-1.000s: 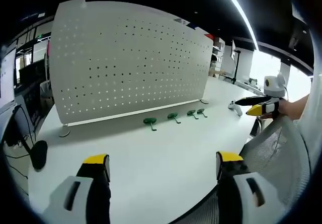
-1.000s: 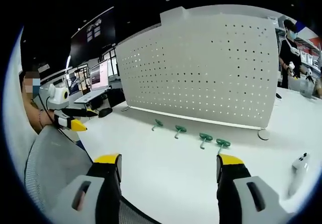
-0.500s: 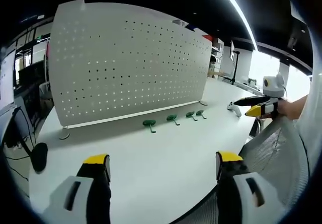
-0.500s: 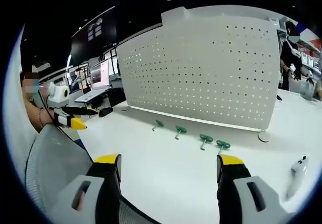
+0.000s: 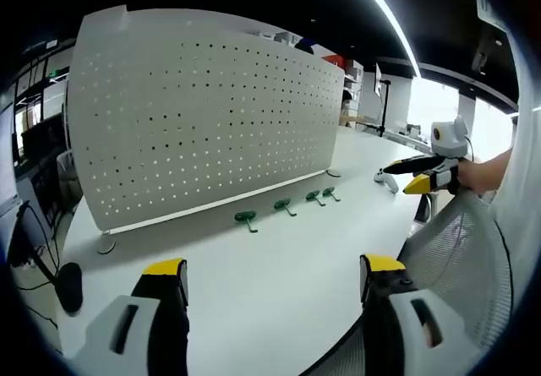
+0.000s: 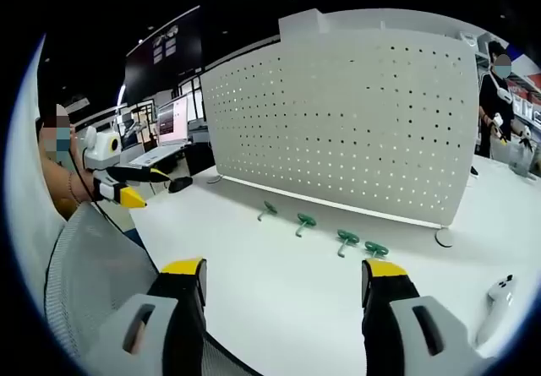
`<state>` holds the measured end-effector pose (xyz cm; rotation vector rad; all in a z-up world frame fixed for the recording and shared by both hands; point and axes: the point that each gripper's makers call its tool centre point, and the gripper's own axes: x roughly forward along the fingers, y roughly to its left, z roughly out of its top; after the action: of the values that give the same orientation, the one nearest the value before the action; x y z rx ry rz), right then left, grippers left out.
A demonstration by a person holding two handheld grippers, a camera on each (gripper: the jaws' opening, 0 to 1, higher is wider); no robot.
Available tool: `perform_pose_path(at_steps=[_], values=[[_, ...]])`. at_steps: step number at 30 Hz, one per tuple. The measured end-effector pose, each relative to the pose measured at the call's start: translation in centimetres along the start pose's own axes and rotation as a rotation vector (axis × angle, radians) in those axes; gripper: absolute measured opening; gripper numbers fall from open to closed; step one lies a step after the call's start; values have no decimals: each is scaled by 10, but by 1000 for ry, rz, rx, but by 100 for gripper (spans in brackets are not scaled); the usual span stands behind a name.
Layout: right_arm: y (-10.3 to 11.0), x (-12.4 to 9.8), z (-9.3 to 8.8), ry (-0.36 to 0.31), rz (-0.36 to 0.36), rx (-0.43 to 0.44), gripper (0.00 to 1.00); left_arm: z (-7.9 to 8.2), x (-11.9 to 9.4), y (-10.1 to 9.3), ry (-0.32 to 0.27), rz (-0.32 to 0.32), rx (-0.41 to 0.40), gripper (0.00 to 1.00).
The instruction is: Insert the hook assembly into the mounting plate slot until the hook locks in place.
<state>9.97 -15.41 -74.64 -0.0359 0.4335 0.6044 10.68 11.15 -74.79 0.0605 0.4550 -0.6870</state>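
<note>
A white perforated mounting plate (image 5: pixel 194 122) (image 6: pixel 355 114) stands upright on the white table (image 5: pixel 279 258). Several green hooks lie in a row on the table in front of its foot, from one end hook (image 5: pixel 246 219) (image 6: pixel 268 209) to the other (image 5: pixel 329 193) (image 6: pixel 376 248). My left gripper (image 5: pixel 275 275) is open and empty, well short of the hooks; it also appears at the left of the right gripper view (image 6: pixel 127 186). My right gripper (image 6: pixel 283 275) is open and empty too, held back from the table edge, and it appears again at the right of the left gripper view (image 5: pixel 427 177).
A grey mesh chair back (image 5: pixel 461 249) (image 6: pixel 93 275) sits between the grippers and the table edge. A white hand controller (image 5: pixel 385 177) (image 6: pixel 494 304) lies on the table to the right of the hooks. A dark round object (image 5: pixel 68 283) rests at the table's left end. A person (image 6: pixel 494 89) stands behind the plate.
Both views have shifted a little with the hands. The hooks and the plate lie as before, and both grippers stay open and empty.
</note>
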Motion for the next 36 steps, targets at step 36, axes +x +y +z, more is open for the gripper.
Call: perform_pose_path(at_steps=[36], values=[[7,6,-4,35,39,-16,72,20,55,26,104,-143,183,87]])
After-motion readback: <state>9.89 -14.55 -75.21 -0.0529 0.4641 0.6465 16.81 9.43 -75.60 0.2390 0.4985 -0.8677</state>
